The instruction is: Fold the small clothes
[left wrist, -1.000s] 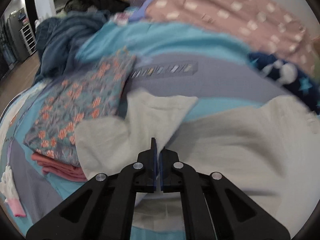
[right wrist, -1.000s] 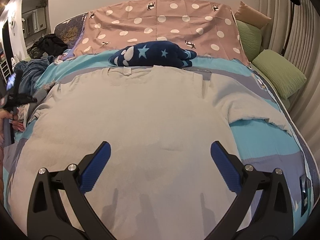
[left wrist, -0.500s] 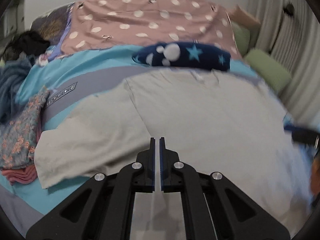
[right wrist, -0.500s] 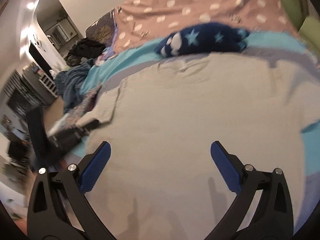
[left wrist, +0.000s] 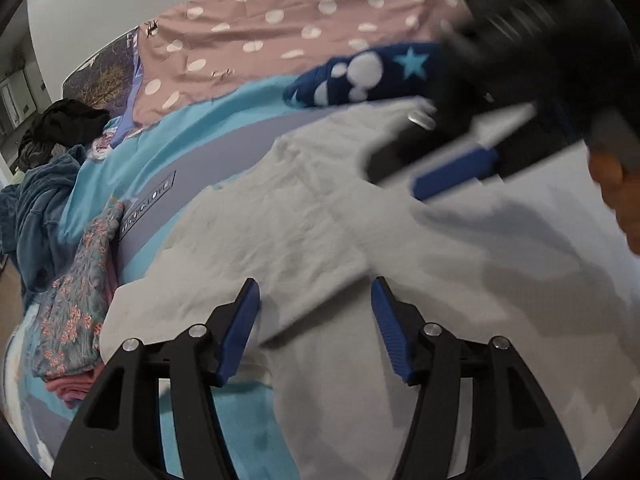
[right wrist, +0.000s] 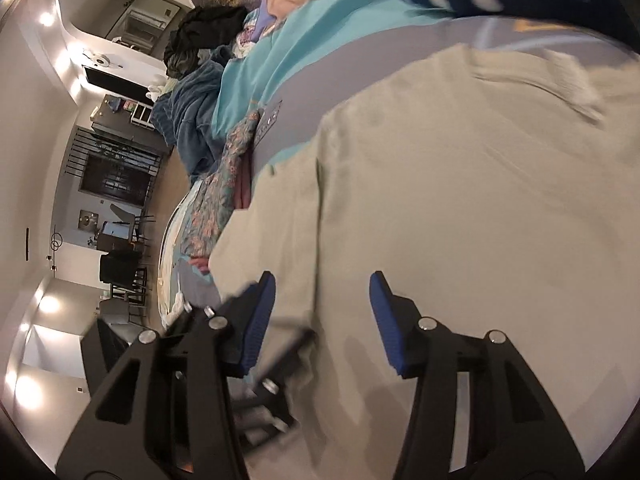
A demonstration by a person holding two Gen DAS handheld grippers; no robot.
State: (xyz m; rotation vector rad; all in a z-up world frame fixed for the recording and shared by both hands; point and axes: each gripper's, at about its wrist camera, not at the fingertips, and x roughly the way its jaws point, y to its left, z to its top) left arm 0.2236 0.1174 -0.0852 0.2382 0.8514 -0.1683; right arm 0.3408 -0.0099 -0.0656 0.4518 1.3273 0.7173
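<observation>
We see a pale grey T-shirt [left wrist: 400,264] spread flat on the bed [left wrist: 192,148], its sleeve lying out toward the stack of folded clothes [left wrist: 76,308] at the bed's left edge, where a floral piece sits on top of a pink one. The left gripper [left wrist: 316,300] hangs over the shirt near the armpit seam with its jaws apart and opening; the cloth lies under the gap between them, but the blue pads do not press on it. From the left wrist view the right gripper [left wrist: 452,164] shows blurred at the upper right, over the shirt's chest, with part of a hand [left wrist: 616,196] behind it. In the right wrist view the right gripper's jaws stand apart and are closing over the shirt's shoulder and side region, nothing pinched between them; the left gripper shows blurred just beside its left finger. Beyond the shirt's collar lies a dark blue garment with stars and white spots [left wrist: 368,76], and behind that a pink spotted cover [left wrist: 280,36]. A teal blanket [left wrist: 36,208] and a dark heap of clothes [left wrist: 60,120] sit at the bed's far left.
</observation>
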